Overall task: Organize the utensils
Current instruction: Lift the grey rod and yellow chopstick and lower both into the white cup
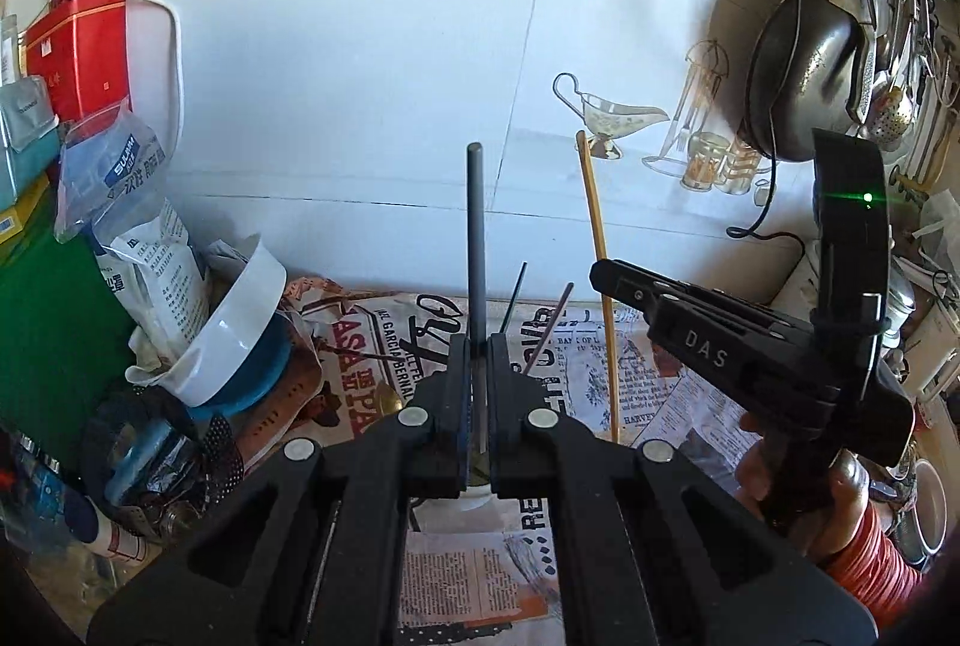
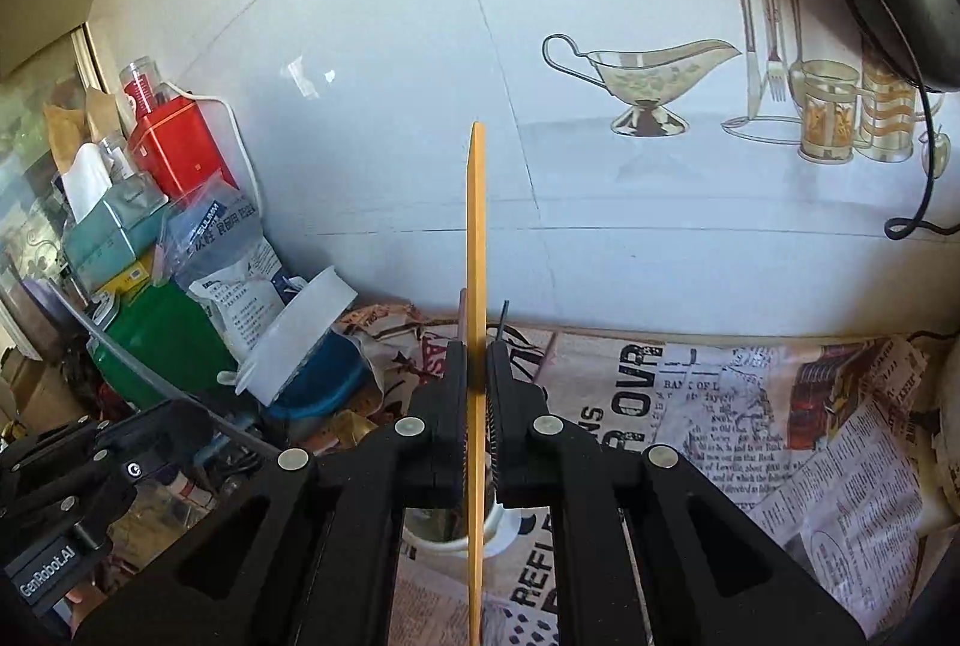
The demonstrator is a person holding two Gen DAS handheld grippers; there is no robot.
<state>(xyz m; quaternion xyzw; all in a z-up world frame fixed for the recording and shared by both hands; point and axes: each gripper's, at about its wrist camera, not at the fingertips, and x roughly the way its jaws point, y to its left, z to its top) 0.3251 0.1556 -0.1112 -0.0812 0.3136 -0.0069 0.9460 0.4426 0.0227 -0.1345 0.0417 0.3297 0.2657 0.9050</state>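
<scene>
- Left gripper (image 1: 478, 346) — jaws clamped nearly together on one dark grey chopstick (image 1: 476, 238), which stands upright past the fingertips
- Right gripper (image 2: 478, 352) likewise pinched tight on one yellow wooden chopstick (image 2: 476, 250), upright, its lower end running down below the jaws
- Both tools point forward and somewhat down toward the tiled wall (image 2: 372, 46); in the left view a hand (image 1: 798, 484) with a red sleeve grips the right tool's handle
- Below the jaws — a white cup (image 2: 444, 535) on the newspaper-covered counter (image 2: 750, 406); two thin dark sticks (image 1: 555, 322) rise just beside the left fingertips
- At the left, one tipped white-and-blue container (image 2: 306, 346) among bags and a red box (image 2: 180, 142)
</scene>
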